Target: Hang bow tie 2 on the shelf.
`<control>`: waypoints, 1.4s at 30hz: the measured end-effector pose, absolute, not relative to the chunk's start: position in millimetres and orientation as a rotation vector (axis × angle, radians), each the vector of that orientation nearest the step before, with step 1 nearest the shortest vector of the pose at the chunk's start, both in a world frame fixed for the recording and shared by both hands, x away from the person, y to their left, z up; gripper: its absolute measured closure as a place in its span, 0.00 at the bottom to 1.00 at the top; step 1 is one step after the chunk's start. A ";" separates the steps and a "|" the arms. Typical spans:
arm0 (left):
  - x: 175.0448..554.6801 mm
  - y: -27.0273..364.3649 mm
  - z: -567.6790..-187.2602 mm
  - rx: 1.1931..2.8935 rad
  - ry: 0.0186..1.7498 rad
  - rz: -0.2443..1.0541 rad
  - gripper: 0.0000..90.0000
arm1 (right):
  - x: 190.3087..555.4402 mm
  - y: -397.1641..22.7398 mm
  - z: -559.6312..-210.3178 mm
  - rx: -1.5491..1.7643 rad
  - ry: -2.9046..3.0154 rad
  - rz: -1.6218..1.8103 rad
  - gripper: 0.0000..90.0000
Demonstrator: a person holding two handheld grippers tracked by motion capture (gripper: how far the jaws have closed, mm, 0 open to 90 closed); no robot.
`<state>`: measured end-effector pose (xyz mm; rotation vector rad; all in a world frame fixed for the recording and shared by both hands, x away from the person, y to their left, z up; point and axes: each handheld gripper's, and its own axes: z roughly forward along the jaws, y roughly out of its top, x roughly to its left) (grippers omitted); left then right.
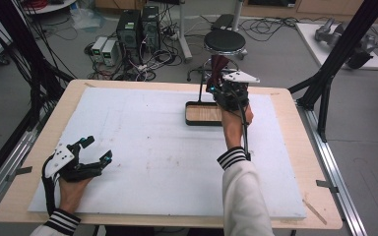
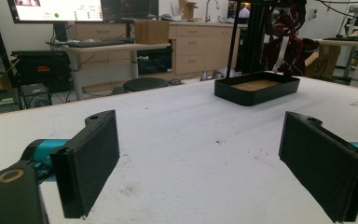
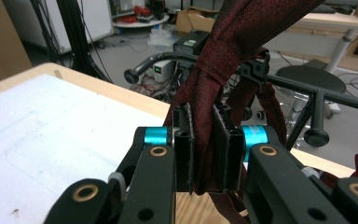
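Gripping a dark red woven fabric strap (image 3: 209, 112), the right claw (image 3: 209, 154) has its two black pads pinched tight on the cloth, which runs up out of the jaws and loops over a black metal rack (image 3: 279, 84). From the high view that claw (image 1: 215, 90) sits right at the far edge of the shallow black tray with a wooden floor (image 1: 202, 114), strap (image 1: 219, 64) hanging just behind the tray. Left claw (image 1: 96, 148) is spread wide with nothing between the pads, well apart from the tray, resting low over the white foam sheet (image 1: 147, 147) on the wooden bench (image 1: 295, 147), near its front left corner.
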<state>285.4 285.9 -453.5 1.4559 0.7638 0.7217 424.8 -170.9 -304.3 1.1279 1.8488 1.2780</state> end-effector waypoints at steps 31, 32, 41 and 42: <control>285.1 284.9 -453.5 1.463 0.756 0.728 0.14 | 397.7 -186.7 -290.4 1.097 1.827 1.318 0.89; 285.1 285.1 -453.5 1.463 0.757 0.730 0.14 | 398.0 -188.3 -290.3 1.100 1.821 1.317 0.89; 285.5 285.5 -453.5 1.462 0.759 0.725 0.14 | 407.3 -191.2 -294.4 1.126 1.803 1.304 0.89; 285.5 285.6 -453.4 1.462 0.759 0.725 0.14 | 409.0 -190.8 -294.8 1.127 1.800 1.305 0.89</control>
